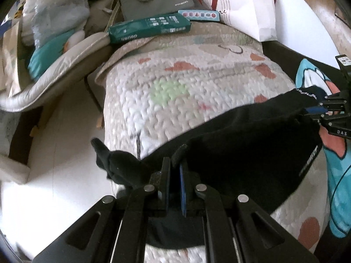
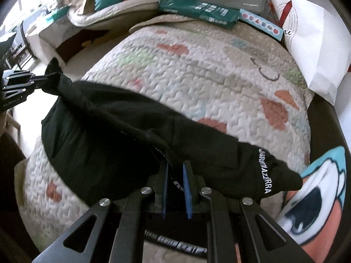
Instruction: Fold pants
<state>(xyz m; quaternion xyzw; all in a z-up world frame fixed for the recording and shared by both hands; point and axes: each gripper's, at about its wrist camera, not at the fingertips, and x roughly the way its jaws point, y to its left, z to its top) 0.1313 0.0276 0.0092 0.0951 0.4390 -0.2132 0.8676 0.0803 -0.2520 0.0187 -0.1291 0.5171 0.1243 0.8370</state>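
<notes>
Quilt; both tongs apparently pinch pants.

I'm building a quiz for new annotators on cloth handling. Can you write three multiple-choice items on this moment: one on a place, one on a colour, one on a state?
1. Where do the pants lie?
A. On the quilted bedspread
B. On the floor
C. In a drawer

2. What colour are the pants?
A. Red
B. Black
C. White

3. What is the left gripper doing?
A. Open, away from the cloth
B. Shut on the pants
C. Holding the green packet

Answers:
1 A: the black cloth is spread over the quilted bedspread.
2 B: the fabric is black, with white lettering near one edge.
3 B: its fingers pinch an edge of the cloth; the right gripper grips the pants too, and the green packet rests untouched at the far end.
</notes>
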